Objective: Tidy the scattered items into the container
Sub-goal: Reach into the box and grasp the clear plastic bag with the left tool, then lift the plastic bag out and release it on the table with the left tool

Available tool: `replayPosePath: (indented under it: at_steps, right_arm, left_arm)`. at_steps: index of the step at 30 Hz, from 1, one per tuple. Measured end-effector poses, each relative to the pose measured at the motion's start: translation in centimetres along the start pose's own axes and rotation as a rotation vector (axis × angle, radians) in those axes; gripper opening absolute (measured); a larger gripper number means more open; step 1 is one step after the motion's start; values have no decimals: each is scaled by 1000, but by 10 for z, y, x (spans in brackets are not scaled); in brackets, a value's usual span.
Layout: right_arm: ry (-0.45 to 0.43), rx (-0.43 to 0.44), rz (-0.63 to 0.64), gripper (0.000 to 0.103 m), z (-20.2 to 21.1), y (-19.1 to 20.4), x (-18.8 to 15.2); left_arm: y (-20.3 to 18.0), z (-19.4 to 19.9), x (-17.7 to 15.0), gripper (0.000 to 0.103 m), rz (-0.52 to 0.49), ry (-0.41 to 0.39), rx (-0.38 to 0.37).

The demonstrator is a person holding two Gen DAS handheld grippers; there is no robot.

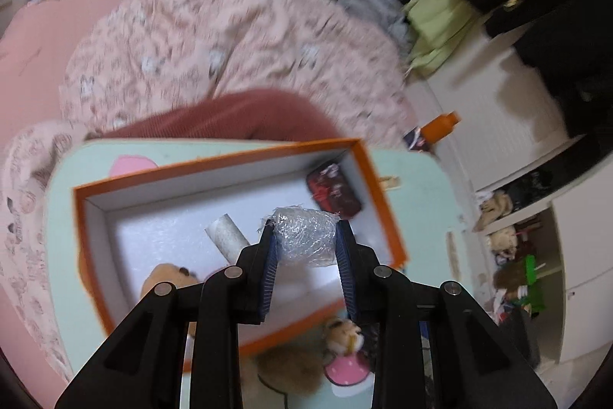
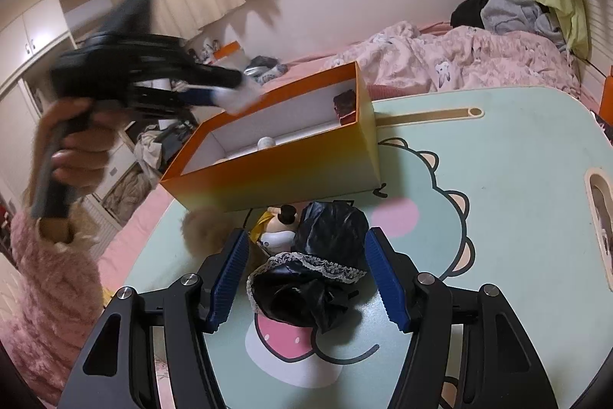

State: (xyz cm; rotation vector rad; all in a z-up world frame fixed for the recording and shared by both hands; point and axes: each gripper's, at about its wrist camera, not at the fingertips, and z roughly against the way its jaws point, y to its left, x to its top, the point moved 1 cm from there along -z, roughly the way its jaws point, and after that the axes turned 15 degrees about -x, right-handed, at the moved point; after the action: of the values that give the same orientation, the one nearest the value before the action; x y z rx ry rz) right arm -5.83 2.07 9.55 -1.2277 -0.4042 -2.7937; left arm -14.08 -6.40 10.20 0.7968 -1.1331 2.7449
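Note:
My left gripper (image 1: 304,234) is shut on a wad of clear plastic wrap (image 1: 304,234) and holds it above the open orange box (image 1: 214,163). Inside the box lie a white roll (image 1: 226,232), a dark red patterned pouch (image 1: 333,190) and a tan plush toy (image 1: 168,278). In the right wrist view the left gripper (image 2: 237,98) hovers over the box's (image 2: 276,171) left end, blurred. My right gripper (image 2: 306,267) is open around a black lace-trimmed bundle (image 2: 310,278) on the mint table (image 2: 498,179). A small duck figure (image 2: 279,225) and a brown fluffy ball (image 2: 203,229) lie just beyond it.
The low table stands on a pink bed with a rumpled pink quilt (image 1: 214,41) behind it. A small plush (image 1: 345,332) and the fluffy ball (image 1: 287,367) lie on the table in front of the box. An orange bottle (image 1: 440,129) stands off the table's far right.

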Motion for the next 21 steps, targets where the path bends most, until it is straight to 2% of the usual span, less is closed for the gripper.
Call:
replayPosePath:
  at_steps: [5,9,12,14,17,21]
  right_arm:
    - [-19,-12,0,63,3,1,0]
    - [-38,-19,9,63,6,3,2]
    - [-37,-20,10,63,6,4,1]
    - [-38,-21,11,63,6,4,1]
    - [-41,-21,8,63,6,4,1]
    - [-40,-24,6,63,6,3,1]
  left_arm:
    - [-23,44,-55,31,-142,-88,-88]
    - [-15,50,-124,31,-232,-81,-40]
    - [3,41,-156,31,-203,-61,-33]
    - [16,33,-167,31,-173,-39,-19]
    - [22,17,-171,31,-178,14,14]
    - [23,6,-171,32,-204,-1,26]
